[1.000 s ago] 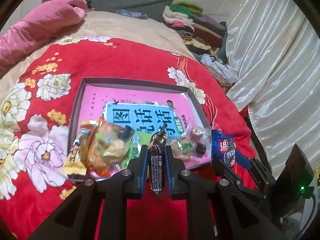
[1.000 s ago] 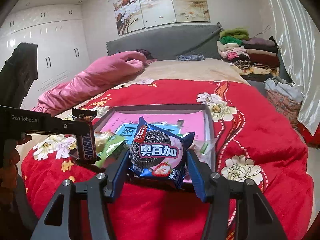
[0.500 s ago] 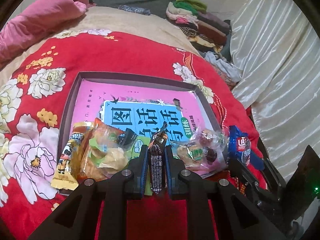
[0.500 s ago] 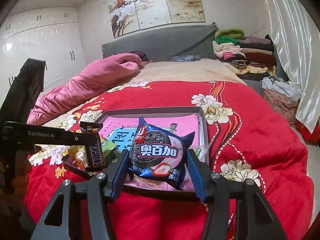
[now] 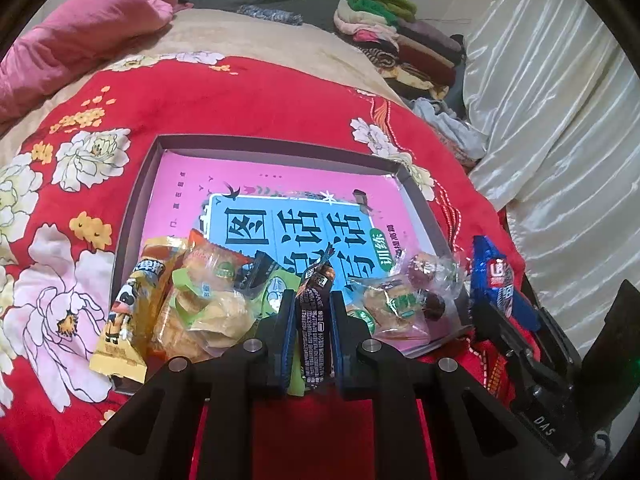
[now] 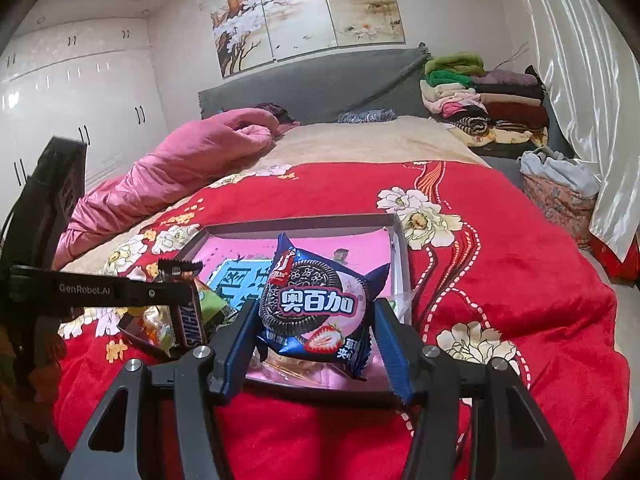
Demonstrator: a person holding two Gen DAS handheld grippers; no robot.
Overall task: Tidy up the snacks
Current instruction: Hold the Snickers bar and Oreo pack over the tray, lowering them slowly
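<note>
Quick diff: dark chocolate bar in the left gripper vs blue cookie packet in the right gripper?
The dark brown chocolate bar is slim and long; the blue strawberry cookie packet is wide and puffy. The left gripper is nearly fully closed on the bar; the right gripper stands much wider on the packet. The bar is gripped edge-on; the packet faces its camera flat. Both are sealed and held over the shallow grey box.

- Shallow grey cardboard tray point(image 5: 136, 204): on red floral quilt point(image 5: 240, 96), ahead of both grippers' fingers.
- Pink-covered book point(image 5: 280, 184): inside tray.
- Heap of wrapped snacks point(image 5: 200, 300): tray's near edge, just beyond left fingers.
- Folded clothes stack point(image 6: 480, 100): far right, behind quilt.
</note>
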